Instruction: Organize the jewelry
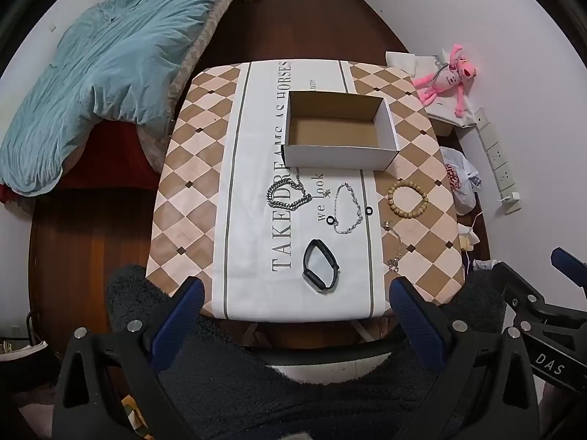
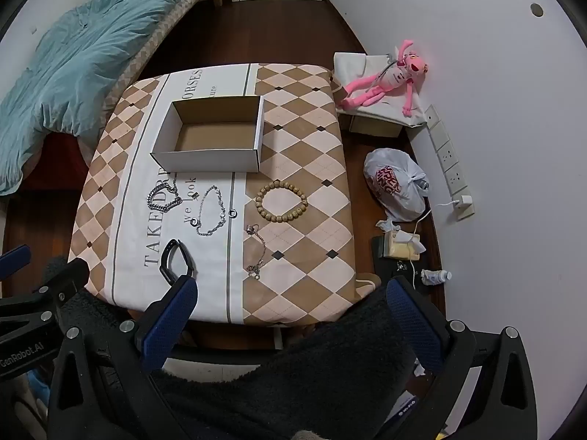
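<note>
On the desk (image 1: pixel 433 198): box (image 1: pixel 339 154), open-topped, nothing inside.
Jewelry: chain (image 1: pixel 288 194), bracelet (image 1: pixel 346 207), beads (image 1: pixel 408 198), band (image 1: pixel 320 269), all lying near the box.
Left gripper (image 1: pixel 297 308): spread wide, holding nothing.
Right gripper (image 2: pixel 291 308): spread wide, holding nothing.

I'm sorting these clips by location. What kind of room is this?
Most likely a bedroom at home: a bed with a teal duvet stands beside the cloth-covered table, a pink plush toy lies by the wall, and a power strip runs along it.

The right claw's finger (image 2: pixel 168 319) hides part of the black band (image 2: pixel 176 262).
</note>
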`<state>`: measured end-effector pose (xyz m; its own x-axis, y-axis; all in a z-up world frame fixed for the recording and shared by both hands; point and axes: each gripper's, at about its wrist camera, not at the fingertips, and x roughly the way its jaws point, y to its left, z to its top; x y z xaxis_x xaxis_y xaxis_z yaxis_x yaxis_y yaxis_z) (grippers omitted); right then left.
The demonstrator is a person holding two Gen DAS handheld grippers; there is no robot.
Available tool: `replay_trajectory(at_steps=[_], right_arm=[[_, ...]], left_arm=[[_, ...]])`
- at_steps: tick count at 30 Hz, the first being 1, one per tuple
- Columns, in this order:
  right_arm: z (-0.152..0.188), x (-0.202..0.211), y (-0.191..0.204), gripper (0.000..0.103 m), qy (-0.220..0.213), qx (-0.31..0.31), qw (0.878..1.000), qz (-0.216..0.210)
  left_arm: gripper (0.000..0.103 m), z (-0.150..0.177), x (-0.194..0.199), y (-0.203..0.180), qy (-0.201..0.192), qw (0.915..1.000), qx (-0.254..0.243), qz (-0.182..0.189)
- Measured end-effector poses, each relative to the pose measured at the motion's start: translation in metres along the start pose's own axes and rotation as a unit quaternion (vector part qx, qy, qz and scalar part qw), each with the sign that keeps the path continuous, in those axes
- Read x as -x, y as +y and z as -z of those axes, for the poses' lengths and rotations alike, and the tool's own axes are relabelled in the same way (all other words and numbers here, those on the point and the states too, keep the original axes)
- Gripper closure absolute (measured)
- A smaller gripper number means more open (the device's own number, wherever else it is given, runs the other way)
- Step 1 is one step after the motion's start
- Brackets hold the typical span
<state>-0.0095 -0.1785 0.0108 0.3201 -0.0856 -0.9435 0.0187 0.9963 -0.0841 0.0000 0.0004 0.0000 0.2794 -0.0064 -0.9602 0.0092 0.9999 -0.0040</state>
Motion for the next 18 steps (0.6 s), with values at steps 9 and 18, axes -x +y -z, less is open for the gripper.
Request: replay_trajectory(at_steps=[9,18], right_arm=[[-0.001,0.010,0.001,0.000,-0.001,0.001,1.000,-0.001],[-0.002,0.007,0.002,0.000,-0.001,0.001,1.000,0.001]], left_arm=[[0.000,0.001,0.000,0.000,-0.007,1.0000,-0.002,-0.001],[0.000,-0.006,0.007,-0.003,-0.007,1.0000,-0.002,0.000]])
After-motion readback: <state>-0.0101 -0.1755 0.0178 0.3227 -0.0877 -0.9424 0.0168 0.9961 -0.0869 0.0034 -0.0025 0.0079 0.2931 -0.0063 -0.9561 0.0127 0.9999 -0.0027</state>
